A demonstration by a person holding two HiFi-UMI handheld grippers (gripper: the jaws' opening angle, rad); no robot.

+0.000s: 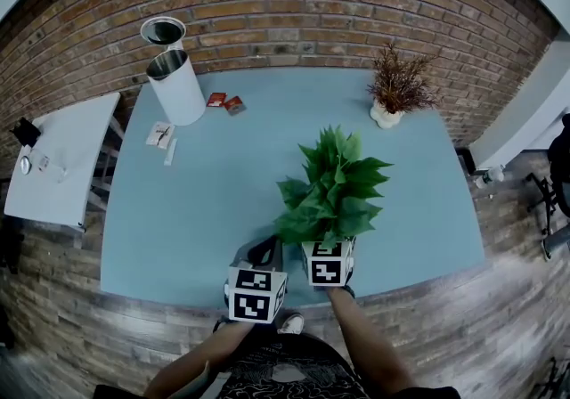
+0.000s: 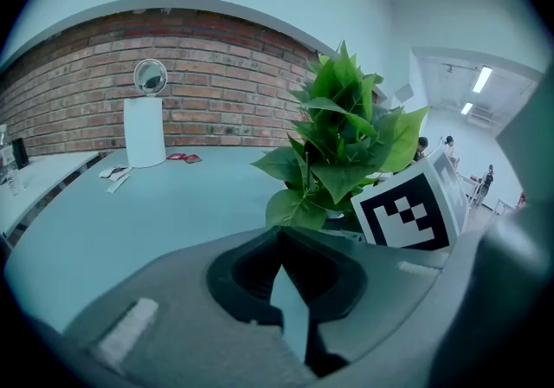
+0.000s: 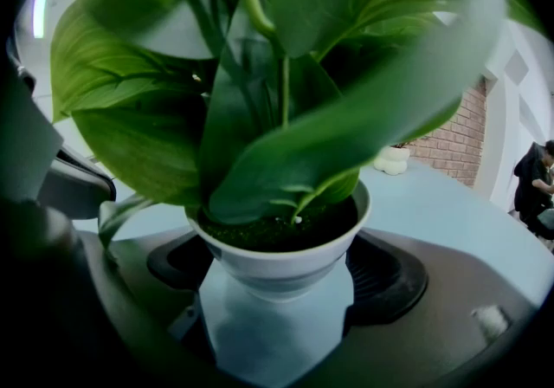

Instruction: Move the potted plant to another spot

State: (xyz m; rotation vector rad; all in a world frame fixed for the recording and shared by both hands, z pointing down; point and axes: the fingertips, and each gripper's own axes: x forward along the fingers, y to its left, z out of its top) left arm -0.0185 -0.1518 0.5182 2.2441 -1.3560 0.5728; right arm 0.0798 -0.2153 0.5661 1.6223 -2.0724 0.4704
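The potted plant [image 1: 331,197] is found near the counter's [image 1: 178,228] front edge, a little right of its middle. Whether its base rests on the counter or is raised just off it cannot be told. Its white pot [image 3: 281,261] is taken between the right tongs [image 3: 279,287], whose jaws are set wide on either side below the rim and appear pressed against the pot's walls. So low a hold is judged to spare the leaves and to guard against tipping.

The left tongs [image 2: 287,287] are held over the counter's front edge, just left of the right pair. They are nearly pressed together with nothing between them, and only a sliver of counter is seen through the gap. They seem to be parked aside, unneeded for the lift.

Toward the counter's back, a white cylindrical bin [image 1: 175,85] is seen at the left and a dried plant [image 1: 396,85] at the right.
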